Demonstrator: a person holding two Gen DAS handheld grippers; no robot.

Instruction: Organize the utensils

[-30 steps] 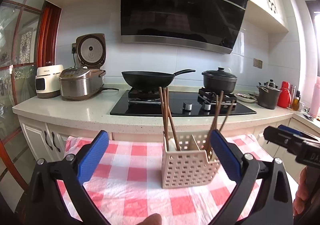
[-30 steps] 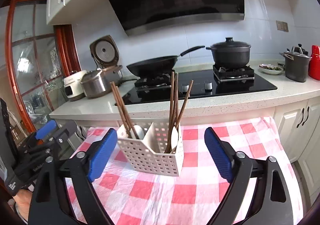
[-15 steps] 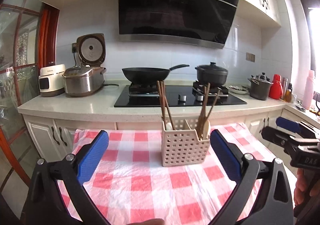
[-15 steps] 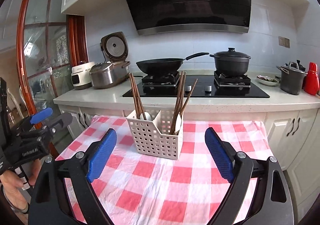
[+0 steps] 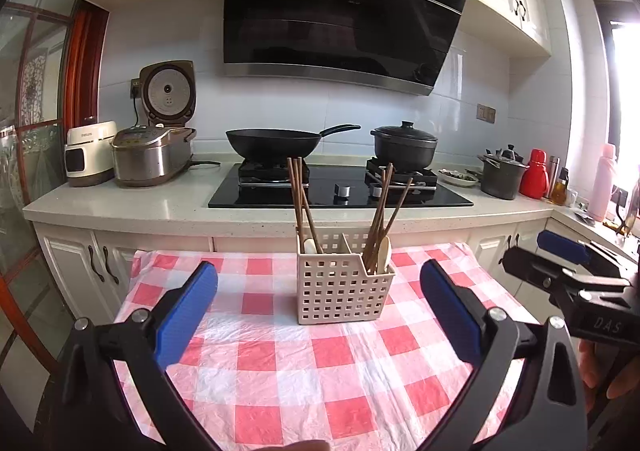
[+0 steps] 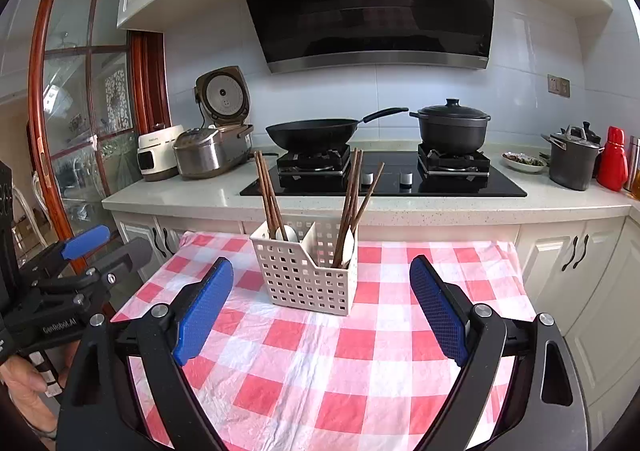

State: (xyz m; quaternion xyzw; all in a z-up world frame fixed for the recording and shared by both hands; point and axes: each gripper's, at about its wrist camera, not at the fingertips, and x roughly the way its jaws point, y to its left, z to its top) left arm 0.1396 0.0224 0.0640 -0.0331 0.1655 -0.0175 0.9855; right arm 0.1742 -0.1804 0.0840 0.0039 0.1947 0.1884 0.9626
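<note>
A cream perforated caddy (image 5: pixel 340 291) (image 6: pixel 308 279) with two compartments stands at the far end of the red-checked tablecloth (image 5: pixel 304 371) (image 6: pixel 340 363). Brown chopsticks (image 5: pixel 302 203) and a white spoon (image 5: pixel 309 246) stand in its left compartment. More chopsticks (image 5: pixel 386 211) and a pale spoon (image 5: pixel 384 253) stand in its right one. My left gripper (image 5: pixel 318 315) is open and empty, well back from the caddy. My right gripper (image 6: pixel 322 311) is open and empty too, also back from it. Each gripper shows at the edge of the other's view.
Behind the table runs a kitchen counter (image 5: pixel 120 207) with a black hob, a wok (image 5: pixel 276 141), a black pot (image 5: pixel 404 145), a rice cooker (image 5: pixel 148 155) and, at the right, a grey pot (image 5: pixel 502 179) and a red flask (image 5: pixel 534 173). White cabinet doors stand below.
Both grippers have drawn back from the caddy, which now looks smaller and farther off. Both stay open and empty. The caddy and utensils have not moved.
</note>
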